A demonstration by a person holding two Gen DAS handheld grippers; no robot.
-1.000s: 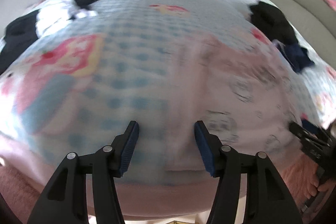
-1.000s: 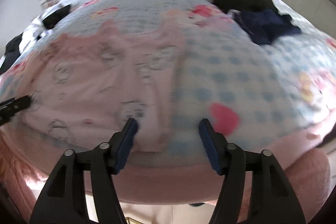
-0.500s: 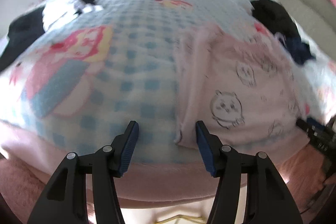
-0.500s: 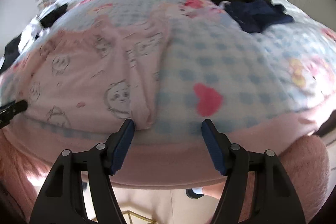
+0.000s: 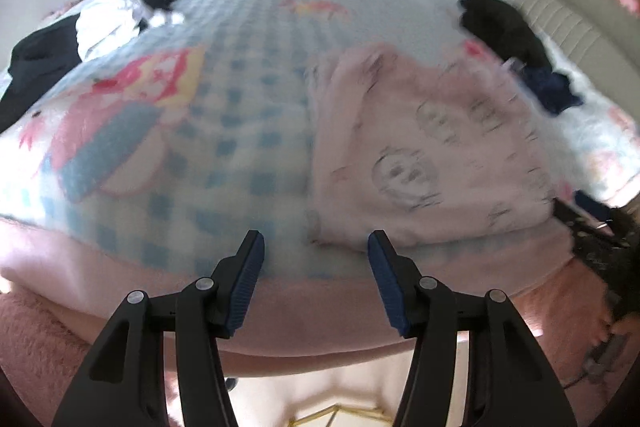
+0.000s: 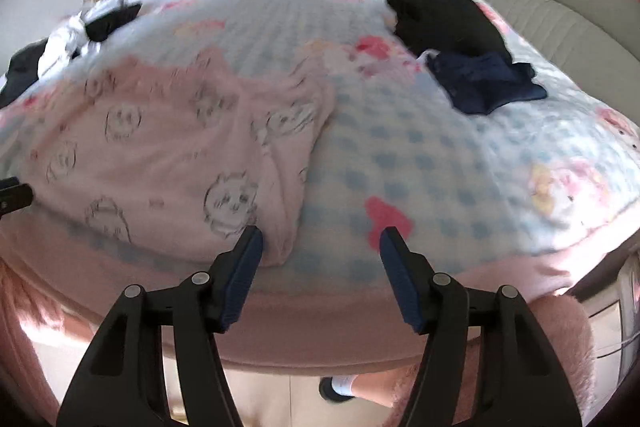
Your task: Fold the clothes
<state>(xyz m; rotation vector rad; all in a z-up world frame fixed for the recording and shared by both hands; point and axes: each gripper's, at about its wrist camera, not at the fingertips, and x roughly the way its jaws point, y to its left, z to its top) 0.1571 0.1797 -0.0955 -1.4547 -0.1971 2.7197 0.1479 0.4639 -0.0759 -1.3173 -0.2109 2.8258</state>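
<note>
Both tools are released and carry nothing. The left gripper [image 5: 316,247] stands with its jaws apart above the near edge of the bed, and the lower left corner of the pink garment [image 5: 432,163] lies just ahead of its gap. The right gripper [image 6: 320,247] is also unclenched; its jaws have just been closing a little, and the garment's lower right corner [image 6: 280,239] sits just inside the gap, beside the left pad, not pinched.

Judged from this, you are at the corner pickup before a fold. Centre each gap over its own corner. Lower until one pad slides under the hem. Clench on all layers of the garment and none of the blanket. Lift both corners together, so that the cloth stays taut and the fold line runs straight.

The garment is thin, soft knit with printed cartoon faces. It lies roughly flat with a lengthwise crease near its right edge; expect it to drape and stretch. The blanket [image 6: 420,147] beneath is fleecy, blue-checked with pink figures, and will cling slightly. Farther off lie a navy piece [image 6: 484,83], then a black pile [image 6: 444,19], and at the far left a black-and-white heap [image 5: 100,23]; leave them.
</note>
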